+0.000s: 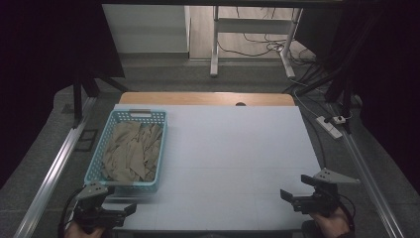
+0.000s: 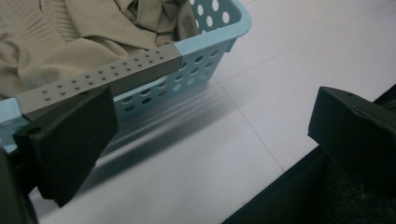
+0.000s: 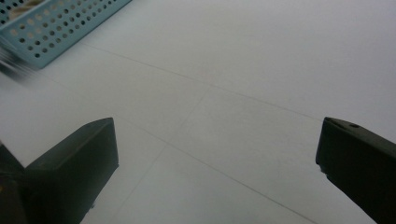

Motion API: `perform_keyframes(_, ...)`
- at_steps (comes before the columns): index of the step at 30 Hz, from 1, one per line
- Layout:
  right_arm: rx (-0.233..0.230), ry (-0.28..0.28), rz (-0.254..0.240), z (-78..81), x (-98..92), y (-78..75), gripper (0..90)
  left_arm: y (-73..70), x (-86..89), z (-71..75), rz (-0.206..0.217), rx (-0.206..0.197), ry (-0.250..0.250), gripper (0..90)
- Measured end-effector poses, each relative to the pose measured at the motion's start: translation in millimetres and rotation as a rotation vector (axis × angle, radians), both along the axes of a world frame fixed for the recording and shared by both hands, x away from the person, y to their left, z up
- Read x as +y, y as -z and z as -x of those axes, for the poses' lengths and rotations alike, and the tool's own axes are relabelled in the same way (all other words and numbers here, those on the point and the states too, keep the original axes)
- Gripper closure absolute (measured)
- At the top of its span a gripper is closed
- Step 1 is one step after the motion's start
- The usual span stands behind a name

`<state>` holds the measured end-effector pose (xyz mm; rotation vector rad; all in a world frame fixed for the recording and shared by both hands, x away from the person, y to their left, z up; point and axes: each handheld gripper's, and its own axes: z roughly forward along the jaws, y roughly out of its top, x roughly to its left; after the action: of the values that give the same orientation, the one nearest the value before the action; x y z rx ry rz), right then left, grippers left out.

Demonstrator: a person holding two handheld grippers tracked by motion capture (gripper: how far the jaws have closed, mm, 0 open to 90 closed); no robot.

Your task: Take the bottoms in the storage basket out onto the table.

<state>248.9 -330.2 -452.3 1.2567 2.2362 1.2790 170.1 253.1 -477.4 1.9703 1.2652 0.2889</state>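
With both the left tool [image 1: 130, 208] and right tool [image 1: 287, 195] spread and empty, the crumpled beige cloth [image 1: 131, 151] in the perforated light-blue plastic basket [image 1: 94, 166] at the white counter's [image 1: 233, 148] left should be approached from above and one top fold pinched.

Overhead view; both gripper views near basket [image 1: 128, 151]

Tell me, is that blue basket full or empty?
Full: the blue basket holds crumpled beige cloth heaped nearly to its rim.
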Motion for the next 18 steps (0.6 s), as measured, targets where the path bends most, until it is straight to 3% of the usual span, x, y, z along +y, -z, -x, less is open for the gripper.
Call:
perform_keyframes(3, -0.002, -0.049, -0.005, 1.8, 0.9, -0.3, 0.0, 0.3, -0.4, -1.4, -0.002, 0.005, 0.012, 1.1)
perform_keyframes(6, -0.028, -0.081, 0.064, 5.2, 8.3, -0.4, 0.0, 0.7, 1.4, -2.4, 0.015, 0.010, 0.015, 1.5)
perform_keyframes(10, -0.020, -0.076, 0.070, 4.1, 8.4, 0.0, 0.0, 0.9, 2.7, -2.6, 0.030, 0.012, 0.014, 1.6)
perform_keyframes(14, 0.001, -0.057, 0.036, 2.1, 4.6, 0.3, 0.0, 1.0, 1.3, -3.4, 0.020, 0.020, 0.018, 2.3)
perform_keyframes(18, -0.002, -0.062, 0.042, 1.9, 5.1, 0.4, 0.0, 1.0, 1.7, -3.3, 0.022, 0.018, 0.019, 2.4)
